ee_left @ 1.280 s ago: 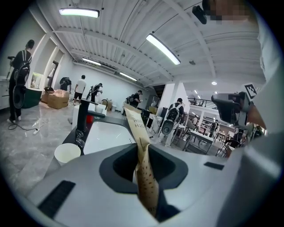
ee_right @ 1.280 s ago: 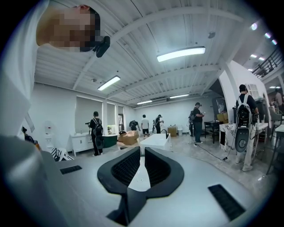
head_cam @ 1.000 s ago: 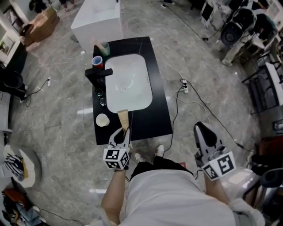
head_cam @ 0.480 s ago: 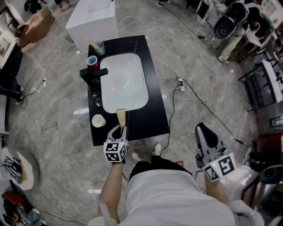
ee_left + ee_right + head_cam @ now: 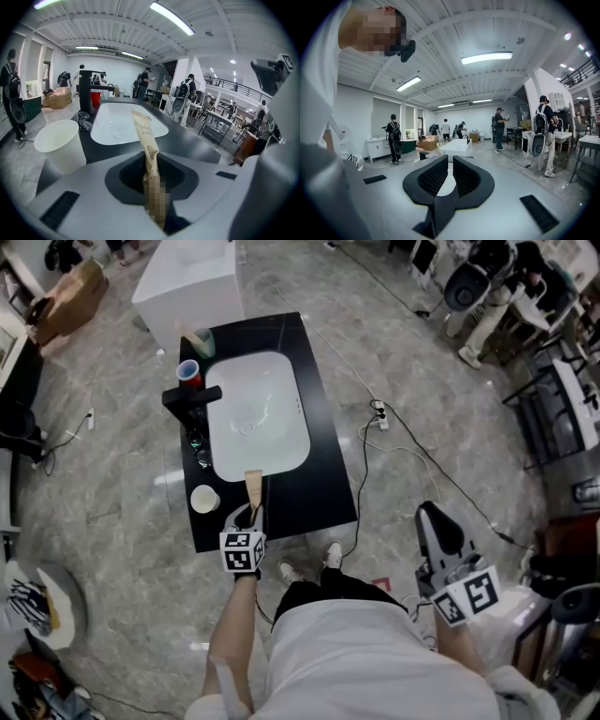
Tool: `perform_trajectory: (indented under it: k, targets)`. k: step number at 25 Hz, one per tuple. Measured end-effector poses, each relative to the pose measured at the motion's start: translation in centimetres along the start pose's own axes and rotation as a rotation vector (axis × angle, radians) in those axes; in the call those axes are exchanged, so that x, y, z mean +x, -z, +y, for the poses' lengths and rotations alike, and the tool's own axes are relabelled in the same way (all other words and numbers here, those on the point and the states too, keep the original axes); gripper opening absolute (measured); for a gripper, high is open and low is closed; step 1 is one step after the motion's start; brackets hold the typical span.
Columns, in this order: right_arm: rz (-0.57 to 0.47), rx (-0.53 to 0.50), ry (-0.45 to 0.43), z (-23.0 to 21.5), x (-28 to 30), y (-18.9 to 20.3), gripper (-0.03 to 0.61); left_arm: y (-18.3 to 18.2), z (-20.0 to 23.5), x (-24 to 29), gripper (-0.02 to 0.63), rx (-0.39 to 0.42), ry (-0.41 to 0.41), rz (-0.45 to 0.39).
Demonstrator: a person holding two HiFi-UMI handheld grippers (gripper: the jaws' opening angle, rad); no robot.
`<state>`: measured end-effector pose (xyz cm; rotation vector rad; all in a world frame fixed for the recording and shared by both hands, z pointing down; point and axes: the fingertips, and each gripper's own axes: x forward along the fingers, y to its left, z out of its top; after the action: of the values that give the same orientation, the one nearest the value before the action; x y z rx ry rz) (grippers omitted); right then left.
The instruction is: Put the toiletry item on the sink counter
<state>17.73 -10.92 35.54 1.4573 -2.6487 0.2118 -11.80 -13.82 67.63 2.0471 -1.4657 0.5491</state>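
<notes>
Over the near edge of the counter (image 5: 328,479), my left gripper (image 5: 249,516) pinches the sachet (image 5: 253,487) by its lower end. It looks light, thin and floppy, so a low hold suits it. My right gripper (image 5: 439,526) hangs aside, jaws narrowly apart, empty.

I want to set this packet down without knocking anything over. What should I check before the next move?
1. Grip: the left gripper is shut on the tan packet: ok.
2. Landing spot: the black counter is bare in front of the basin: ok.
3. Clearance: the paper cup stands apart, to the left of the packet: ok.
4. Contact: packet end touching the counter: cannot tell.
5. Other hand: the right gripper is empty and away from the counter: ok.
</notes>
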Motion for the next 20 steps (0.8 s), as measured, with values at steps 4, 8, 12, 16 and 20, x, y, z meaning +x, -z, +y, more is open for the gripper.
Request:
perform_trajectory:
  k: [4, 8, 12, 16, 20]
  targets:
    - [0.005, 0.005, 0.007, -0.3, -0.2, 0.2, 0.052, 0.6, 0.1, 0.7, 0.055, -0.002, -0.004, 0.038]
    - [0.004, 0.008, 0.009, -0.4, -0.1, 0.2, 0.052, 1.2, 0.6, 1.2, 0.057, -0.005, -0.029, 0.089]
    - [0.004, 0.010, 0.010, -0.6, -0.2, 0.3, 0.052, 1.4, 1.0, 1.5, 0.058, -0.012, -0.039, 0.117]
    - [0.004, 0.012, 0.011, -0.7, -0.1, 0.4, 0.052, 1.3, 1.0, 2.0, 0.063, -0.013, -0.039, 0.133]
    - [0.003, 0.012, 0.012, -1.0, 0.1, 0.3, 0.052, 1.5, 1.0, 2.5, 0.075, -0.021, -0.043, 0.148]
